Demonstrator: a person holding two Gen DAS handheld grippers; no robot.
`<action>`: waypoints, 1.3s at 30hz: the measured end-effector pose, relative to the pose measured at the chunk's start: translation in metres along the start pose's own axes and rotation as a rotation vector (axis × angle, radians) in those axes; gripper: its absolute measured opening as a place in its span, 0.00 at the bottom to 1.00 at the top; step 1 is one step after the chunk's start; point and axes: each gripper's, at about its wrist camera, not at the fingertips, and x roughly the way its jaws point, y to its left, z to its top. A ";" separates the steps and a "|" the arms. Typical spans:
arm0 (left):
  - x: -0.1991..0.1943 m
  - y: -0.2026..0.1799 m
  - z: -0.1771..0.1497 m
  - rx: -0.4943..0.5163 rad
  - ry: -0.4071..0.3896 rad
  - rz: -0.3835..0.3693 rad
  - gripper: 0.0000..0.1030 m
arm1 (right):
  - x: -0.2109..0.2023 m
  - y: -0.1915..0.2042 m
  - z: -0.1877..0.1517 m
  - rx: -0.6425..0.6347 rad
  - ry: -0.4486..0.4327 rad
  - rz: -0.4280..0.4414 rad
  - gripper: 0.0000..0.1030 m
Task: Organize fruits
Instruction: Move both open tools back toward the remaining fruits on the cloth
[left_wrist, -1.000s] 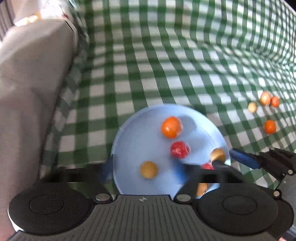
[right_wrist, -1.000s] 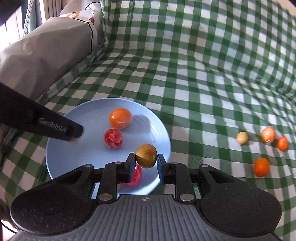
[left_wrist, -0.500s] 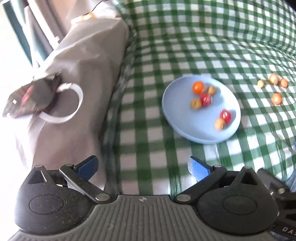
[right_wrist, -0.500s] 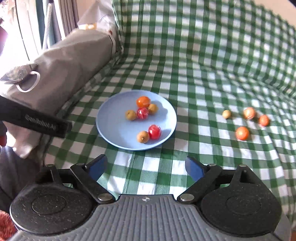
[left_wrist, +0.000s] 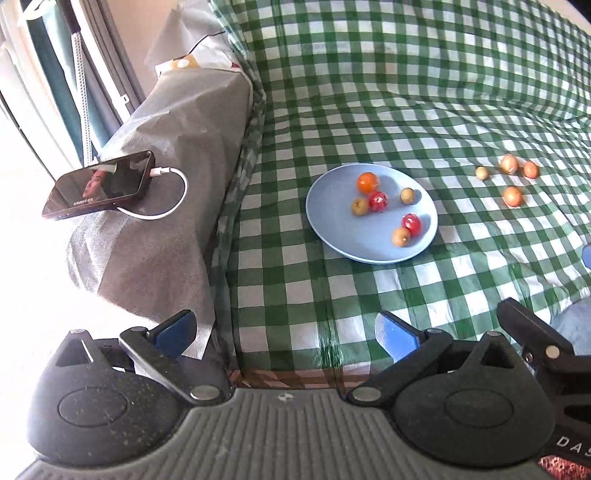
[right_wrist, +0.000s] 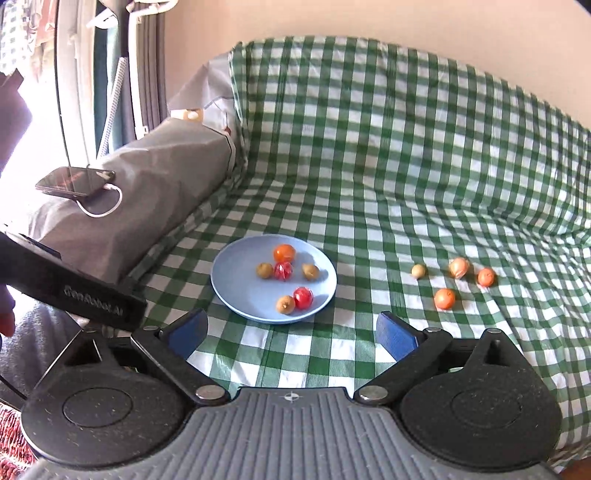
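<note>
Right wrist view: a blue plate (right_wrist: 236, 295) is seen resting on the green-and-white checked cloth (right_wrist: 388, 192) that covers a sofa seat and backrest. Six small fruits are counted on the plate: an orange fruit (right_wrist: 284, 252) at the far side, a red fruit (right_wrist: 283, 270) just in front of it, flanked by two yellow-brown fruits (right_wrist: 265, 270) and (right_wrist: 310, 271), and, nearer the camera, a second red fruit (right_wrist: 303, 297) touching a third yellow-brown fruit (right_wrist: 285, 304). Four loose fruits (right_wrist: 445, 298) are noted on the cloth to the right of the plate, well apart from it. The right gripper (right_wrist: 291, 336) is held back from the plate, jaws wide apart, nothing between them.

Left wrist view: the left gripper (left_wrist: 284, 336) is likewise recorded with jaws apart and empty, near the seat's front edge. The same plate (left_wrist: 332, 229) and loose fruits (left_wrist: 512, 196) are visible ahead. A smartphone (left_wrist: 99, 184) with a white charging cable (left_wrist: 173, 195) plugged in is observed lying on the grey-covered armrest (left_wrist: 192, 122) to the left.
</note>
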 end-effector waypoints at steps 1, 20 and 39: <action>-0.002 0.000 -0.001 0.000 -0.004 -0.002 1.00 | -0.002 0.002 0.000 0.000 -0.006 -0.003 0.95; -0.005 0.000 -0.003 0.002 -0.006 -0.016 1.00 | -0.017 -0.001 -0.003 -0.002 -0.012 -0.010 0.96; 0.024 -0.017 0.011 0.051 0.071 0.006 1.00 | 0.017 -0.022 -0.007 0.089 0.054 0.004 0.96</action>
